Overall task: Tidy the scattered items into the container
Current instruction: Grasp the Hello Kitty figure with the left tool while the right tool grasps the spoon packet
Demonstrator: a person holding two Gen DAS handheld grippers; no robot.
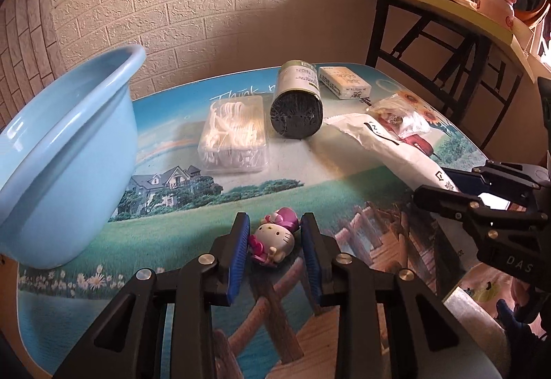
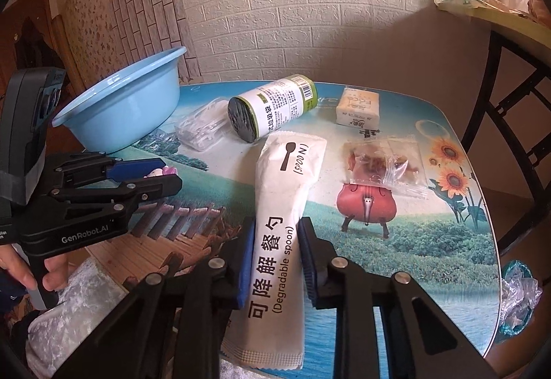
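The left gripper (image 1: 274,237) has its blue pads either side of the Hello Kitty toy (image 1: 273,240); there looks to be a sliver of gap on each side, so I read it as open around the toy rather than clamped. The toy lies dead ahead between the fingers, and the blue basin (image 1: 69,151) sits ahead and off to that gripper's left, close by.

The right gripper (image 2: 276,258) straddles the spoon packet (image 2: 279,241), whose long axis runs straight out along the fingers, away towards the roll of bin bags (image 2: 272,106). Its pads sit at the packet's edges; I cannot tell whether they are pressing. From here the basin lies well off to the left, beyond the other gripper, so the left one is far nearer the container.

Beyond lie a clear box of floss picks (image 1: 234,134), a tissue pack (image 2: 358,110) and a small snack bag (image 2: 385,162), all on a picture-printed table (image 2: 430,241) against a white brick-pattern wall.
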